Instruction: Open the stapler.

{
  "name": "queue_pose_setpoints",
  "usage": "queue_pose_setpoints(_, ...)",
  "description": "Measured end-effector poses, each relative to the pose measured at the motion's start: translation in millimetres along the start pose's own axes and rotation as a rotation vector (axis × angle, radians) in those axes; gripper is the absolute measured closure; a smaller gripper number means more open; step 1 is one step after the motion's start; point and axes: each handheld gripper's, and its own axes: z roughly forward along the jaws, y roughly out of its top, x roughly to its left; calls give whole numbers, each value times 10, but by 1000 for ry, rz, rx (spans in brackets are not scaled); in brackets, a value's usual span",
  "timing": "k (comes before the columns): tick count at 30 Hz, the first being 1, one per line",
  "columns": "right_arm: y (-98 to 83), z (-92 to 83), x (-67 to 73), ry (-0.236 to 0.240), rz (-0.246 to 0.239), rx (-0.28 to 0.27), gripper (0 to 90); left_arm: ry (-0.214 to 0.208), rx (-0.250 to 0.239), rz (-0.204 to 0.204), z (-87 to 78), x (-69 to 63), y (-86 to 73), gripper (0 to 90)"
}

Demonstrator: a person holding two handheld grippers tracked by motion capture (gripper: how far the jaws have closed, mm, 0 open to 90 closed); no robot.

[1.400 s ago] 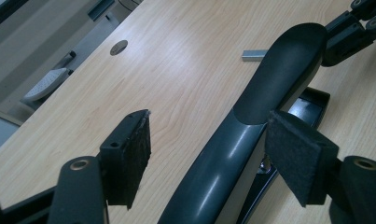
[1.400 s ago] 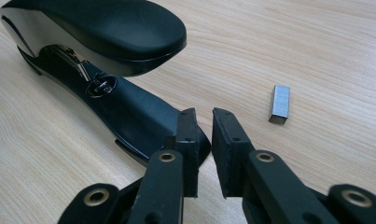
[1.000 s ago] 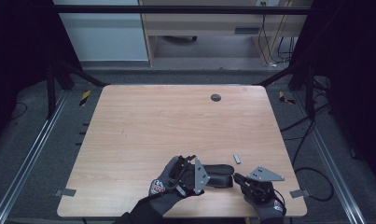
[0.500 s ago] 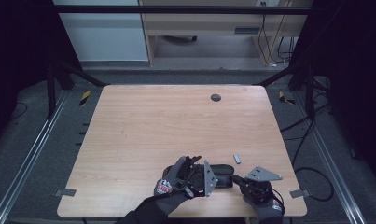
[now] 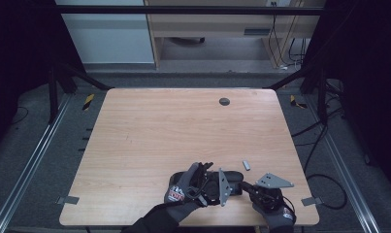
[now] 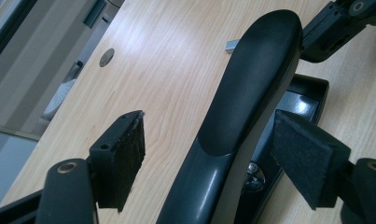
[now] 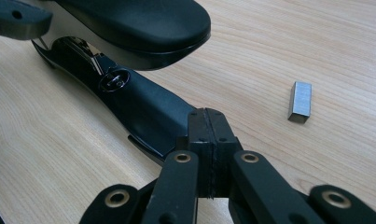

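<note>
Table [image 5: 149,141] first: bare wood, with a small round grommet [image 5: 224,101] near the far edge; all the action is at the near edge. The black stapler [image 6: 251,98] lies there between both hands, top arm hinged up off its base [image 7: 143,109], magazine channel exposed. A second ago the left gripper [image 5: 217,187] was further left; it has slid in a little toward the stapler, and its jaws have just been opening. Now they stand apart, straddling the raised top arm, with the pads [image 6: 311,158] clear of it on both sides, so nothing is gripped there. Right gripper [image 7: 207,140]: jaws have just closed, pads pressed flat together with nothing between, tip sitting against or just above the rear of the base; can't tell if it actually bears down. My read: right is set to pin the base while left is about to take or has just let go of the lid; can't tell which. Smallest item: the staple block [image 7: 300,101] lies on the wood just beyond the stapler, untouched, so loading isn't done yet.
</note>
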Motion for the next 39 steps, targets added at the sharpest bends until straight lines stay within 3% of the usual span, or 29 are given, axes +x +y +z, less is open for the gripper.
queue_pose_setpoints(10, 0, 7, 2, 9, 0, -1, 900, 40, 3, 59, 67, -89, 34, 244)
queue_pose_setpoints(21, 1, 7, -1, 9, 11, -1, 900, 46, 21, 112, 132, -159, 91, 237)
queue_pose_setpoints(27, 1, 12, -2, 11, 11, 0, 900, 61, 52, 160, 179, -187, 123, 244)
queue_pose_setpoints(39, 3, 26, -2, 17, 21, 6, 900, 71, 73, 183, 304, -250, 138, 274)
